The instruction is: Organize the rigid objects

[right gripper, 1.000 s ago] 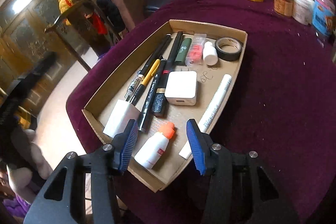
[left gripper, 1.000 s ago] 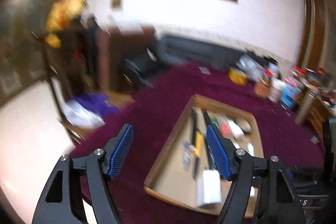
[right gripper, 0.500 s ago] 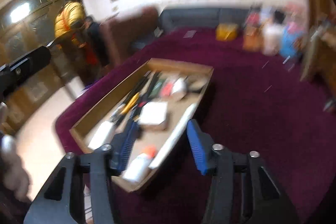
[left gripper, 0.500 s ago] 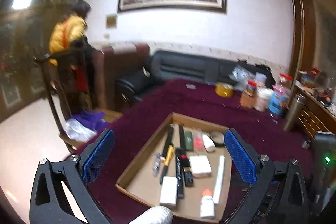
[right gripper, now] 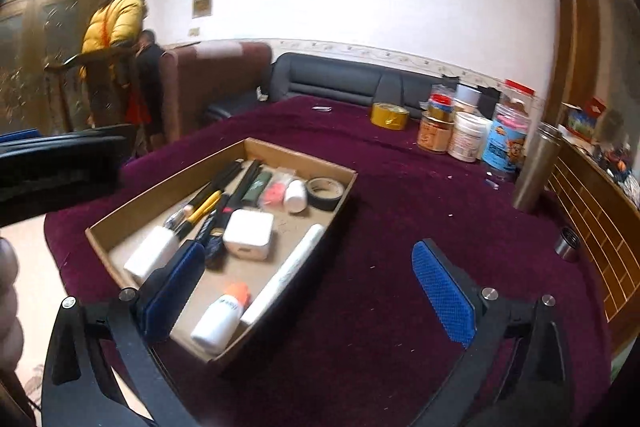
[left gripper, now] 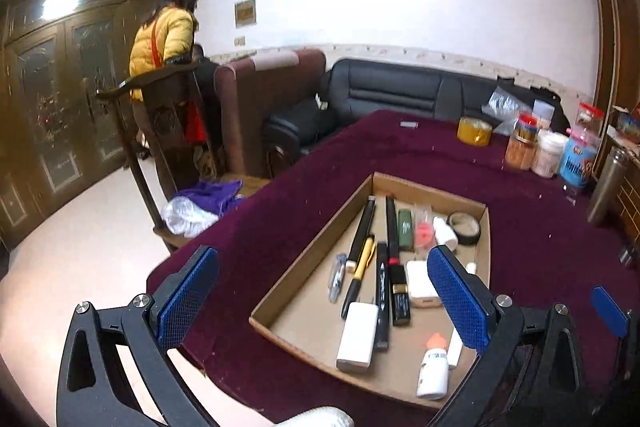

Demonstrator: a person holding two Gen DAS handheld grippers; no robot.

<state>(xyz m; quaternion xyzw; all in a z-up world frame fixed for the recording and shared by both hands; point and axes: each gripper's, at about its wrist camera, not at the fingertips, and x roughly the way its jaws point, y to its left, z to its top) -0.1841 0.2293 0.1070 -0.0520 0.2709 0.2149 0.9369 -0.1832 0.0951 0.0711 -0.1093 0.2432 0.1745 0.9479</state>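
Both grippers (left gripper: pixel 322 301) (right gripper: pixel 316 297) spread (empty); box (right gripper: pixel 160 183) unobstructed

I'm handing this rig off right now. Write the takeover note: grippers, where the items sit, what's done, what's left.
Left hand-held gripper: open, empty, held above the near end of the cardboard tray.
Right hand-held gripper: open, empty, over the tray's near right corner.
In the tray: pens and markers in a row along the left, white charger, white box, orange-capped bottle, long white tube, tape roll at the far right corner.
Yellow tape and jars stand on the purple table outside the tray.
Done: small items appear gathered in the tray.
Left: unclear; possibly the outside items.
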